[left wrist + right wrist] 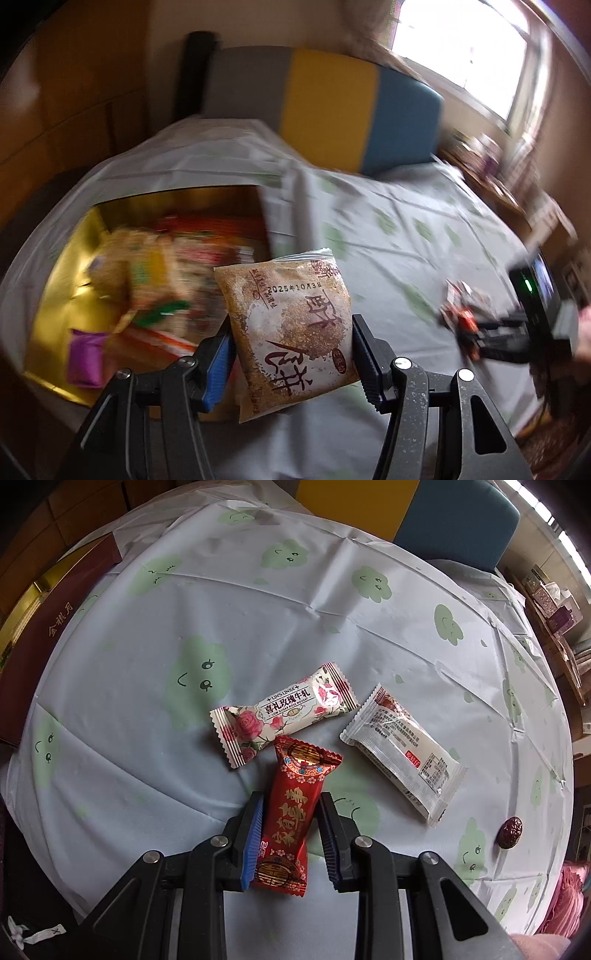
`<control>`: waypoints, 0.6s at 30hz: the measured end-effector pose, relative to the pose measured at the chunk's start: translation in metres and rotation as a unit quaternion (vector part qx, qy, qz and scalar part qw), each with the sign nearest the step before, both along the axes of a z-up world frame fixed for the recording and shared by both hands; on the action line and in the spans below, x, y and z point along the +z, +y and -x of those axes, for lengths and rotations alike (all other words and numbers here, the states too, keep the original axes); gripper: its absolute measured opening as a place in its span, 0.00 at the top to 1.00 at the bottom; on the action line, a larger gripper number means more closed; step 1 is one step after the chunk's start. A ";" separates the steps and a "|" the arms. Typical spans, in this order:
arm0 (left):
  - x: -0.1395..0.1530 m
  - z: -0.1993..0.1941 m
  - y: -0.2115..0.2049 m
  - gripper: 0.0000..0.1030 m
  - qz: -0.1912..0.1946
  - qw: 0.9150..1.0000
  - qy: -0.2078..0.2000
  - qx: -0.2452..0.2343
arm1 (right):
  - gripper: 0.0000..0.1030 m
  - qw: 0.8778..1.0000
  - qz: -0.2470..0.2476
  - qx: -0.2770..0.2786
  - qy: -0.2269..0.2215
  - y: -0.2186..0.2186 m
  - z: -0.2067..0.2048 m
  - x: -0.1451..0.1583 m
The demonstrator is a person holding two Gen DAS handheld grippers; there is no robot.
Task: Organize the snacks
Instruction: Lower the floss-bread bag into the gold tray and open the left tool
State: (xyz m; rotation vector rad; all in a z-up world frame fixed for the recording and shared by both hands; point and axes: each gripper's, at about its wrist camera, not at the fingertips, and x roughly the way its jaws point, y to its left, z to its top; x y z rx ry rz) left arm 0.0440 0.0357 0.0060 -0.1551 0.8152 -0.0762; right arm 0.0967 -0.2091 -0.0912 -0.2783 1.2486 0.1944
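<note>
My left gripper is shut on a brown sesame pastry packet, held upright in the air beside an open gold box. The box holds several blurred snack packets and a purple packet. My right gripper points down at the table, its pads pressed against both sides of a red candy packet. That packet's far end overlaps a rose-patterned nougat bar. A white packet lies to the right of them.
The table wears a pale cloth with green cloud faces. The box's maroon side stands at the left table edge. A dark red date lies near the right edge. A grey, yellow and blue chair back stands behind the table.
</note>
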 end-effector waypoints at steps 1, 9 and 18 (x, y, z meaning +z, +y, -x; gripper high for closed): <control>0.002 -0.001 0.015 0.43 0.005 1.000 0.001 0.020 | 0.72 1.000 0.000 0.000 0.000 0.000 0.000 0.000; -0.013 -0.004 0.108 0.43 0.036 0.987 0.036 0.154 | 0.72 1.000 0.002 0.003 0.000 -0.002 -0.001 0.002; -0.040 -0.006 0.135 0.42 0.049 0.976 0.069 0.200 | 0.72 1.000 0.004 0.003 -0.002 -0.001 -0.001 0.002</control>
